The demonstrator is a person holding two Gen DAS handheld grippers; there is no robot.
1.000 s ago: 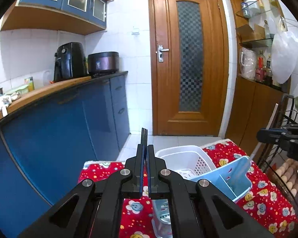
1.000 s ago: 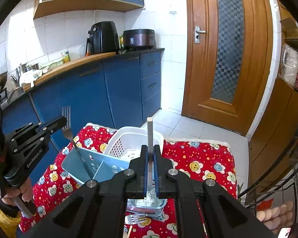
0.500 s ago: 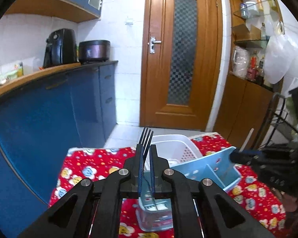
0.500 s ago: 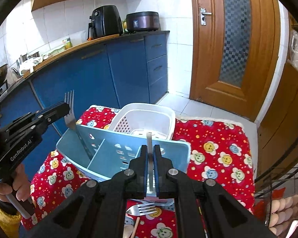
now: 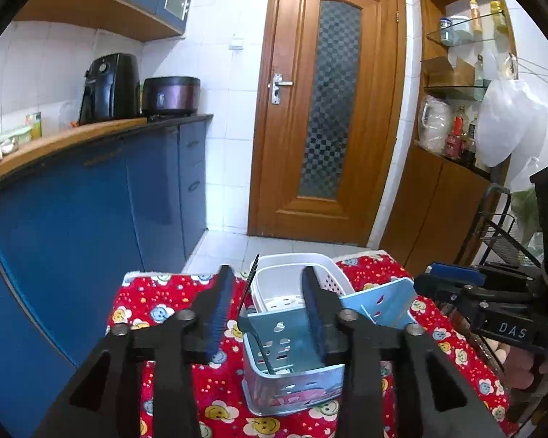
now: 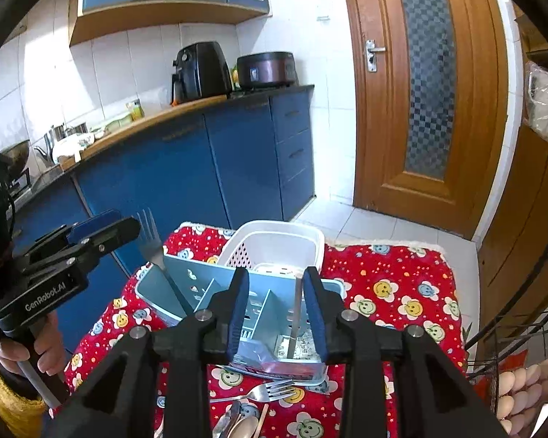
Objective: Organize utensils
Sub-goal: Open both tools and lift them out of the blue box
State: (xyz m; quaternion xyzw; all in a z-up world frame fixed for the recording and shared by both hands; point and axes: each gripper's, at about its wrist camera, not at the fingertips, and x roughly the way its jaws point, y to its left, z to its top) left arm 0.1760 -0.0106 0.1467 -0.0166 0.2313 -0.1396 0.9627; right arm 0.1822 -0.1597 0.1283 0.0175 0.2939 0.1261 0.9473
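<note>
A blue caddy (image 6: 252,310) is sitting on the red-clothed counter (image 6: 394,284), with a white basket (image 6: 274,244) touching it at 12 o'clock. Both the left tongs (image 5: 270,303) and the right tongs (image 6: 276,306) are spreading wide, gripping nothing. A fork (image 6: 153,244) is leaning tines-up in the caddy's left compartment; a thin utensil (image 6: 295,314) is standing in the right one, its lower end hidden. At 6 o'clock, a loose fork (image 6: 263,394) and spoons (image 6: 237,423) are lying partly hidden behind the tongs.

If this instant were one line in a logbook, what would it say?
left gripper: open | right gripper: open | fork: standing in blue caddy | utensil handle: in caddy | more cutlery on cloth
</note>
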